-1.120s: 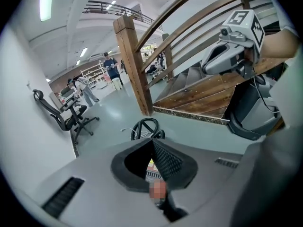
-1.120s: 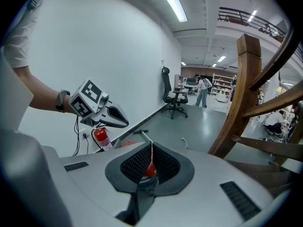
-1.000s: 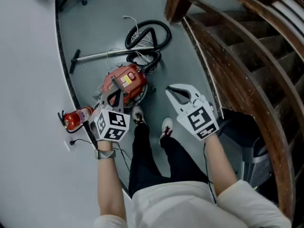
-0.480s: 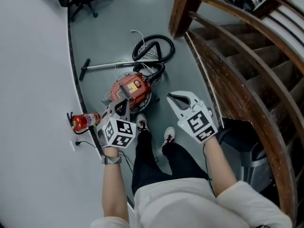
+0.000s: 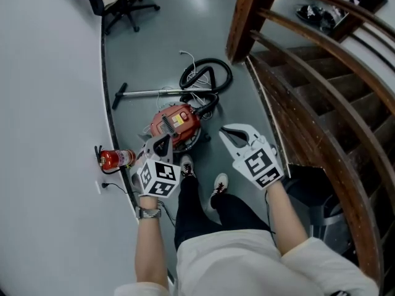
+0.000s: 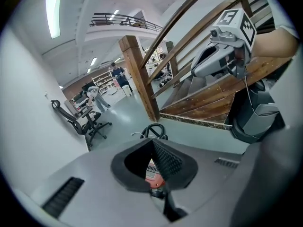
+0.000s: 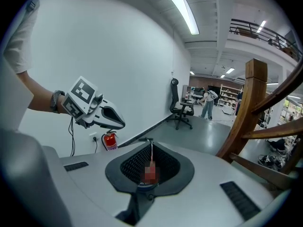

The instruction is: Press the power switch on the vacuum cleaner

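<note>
Head view, left to right. Curved white wall (image 5: 49, 103) fills the left side; a small red fire extinguisher (image 5: 115, 158) stands on the grey floor (image 5: 160, 42) at its foot; a black office chair (image 5: 125, 6) stands far left.

Left gripper (image 5: 163, 143): grey two-jaw tool with a marker cube, held over the floor just right of the extinguisher; jaws closed flat together, nothing between them. In its own view a patch of the red vacuum shows through the opening under the closed pads.

Red round canister vacuum cleaner (image 5: 176, 123): on the floor just beyond the left gripper's tips, apart from both grippers; black hose (image 5: 207, 76) looped on its far side; a metal wand (image 5: 162, 92) lies across the floor to the far left of the canister. The switch is too small to make out.

Person's two shoes (image 5: 218, 183) stand near the canister, between the grippers.

Right gripper (image 5: 236, 134): held right of the vacuum, tips pointing away; jaws closed on each other, gripping nothing.

Brown wooden staircase with curved handrails (image 5: 308, 73) takes up the right side.
</note>
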Tool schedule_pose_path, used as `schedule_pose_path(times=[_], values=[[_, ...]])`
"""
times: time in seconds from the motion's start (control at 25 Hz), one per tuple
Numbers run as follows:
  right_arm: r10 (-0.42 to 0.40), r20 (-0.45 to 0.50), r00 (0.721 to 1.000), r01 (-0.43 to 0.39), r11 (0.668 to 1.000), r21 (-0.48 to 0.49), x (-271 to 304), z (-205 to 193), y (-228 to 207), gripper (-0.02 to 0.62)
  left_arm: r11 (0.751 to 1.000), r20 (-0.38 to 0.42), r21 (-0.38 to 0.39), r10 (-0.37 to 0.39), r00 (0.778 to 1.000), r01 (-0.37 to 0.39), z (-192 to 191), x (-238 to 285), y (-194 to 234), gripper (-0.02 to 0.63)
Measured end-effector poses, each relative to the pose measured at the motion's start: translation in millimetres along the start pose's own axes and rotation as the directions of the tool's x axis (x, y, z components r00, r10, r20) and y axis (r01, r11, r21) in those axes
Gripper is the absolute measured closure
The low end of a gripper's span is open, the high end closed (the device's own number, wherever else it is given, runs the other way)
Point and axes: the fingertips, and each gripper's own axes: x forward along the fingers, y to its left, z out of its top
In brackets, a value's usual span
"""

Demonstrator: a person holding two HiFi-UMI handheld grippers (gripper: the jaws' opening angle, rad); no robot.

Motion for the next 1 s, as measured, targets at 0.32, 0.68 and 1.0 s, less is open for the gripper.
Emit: schedule_pose_path(times=[0.32,0.68,1.0], values=[[0.014,0.02,1.0,-0.014,0.999,-0.038,-22.4,22.2,0.9,0.565,0.999,0.033,-0.027,0.022,0.999,-0.022,21.9,-24.2,-9.0,0.604],[0.018,0.044,0.999,-0.015,0.997,-0.071,-48.4,48.6,3.8,0.565,0.999,0.068,-0.027,0.043,0.997,-0.041,40.5,-56.5,-1.7,0.604],[0.01,0.079,0.997,-0.001,0.993,-0.118,-73.8,72.7,-1.3,0.565,0.996,0.111,-0.044,0.085,0.99,-0.081,64.4,-90.4,0.8,0.604]])
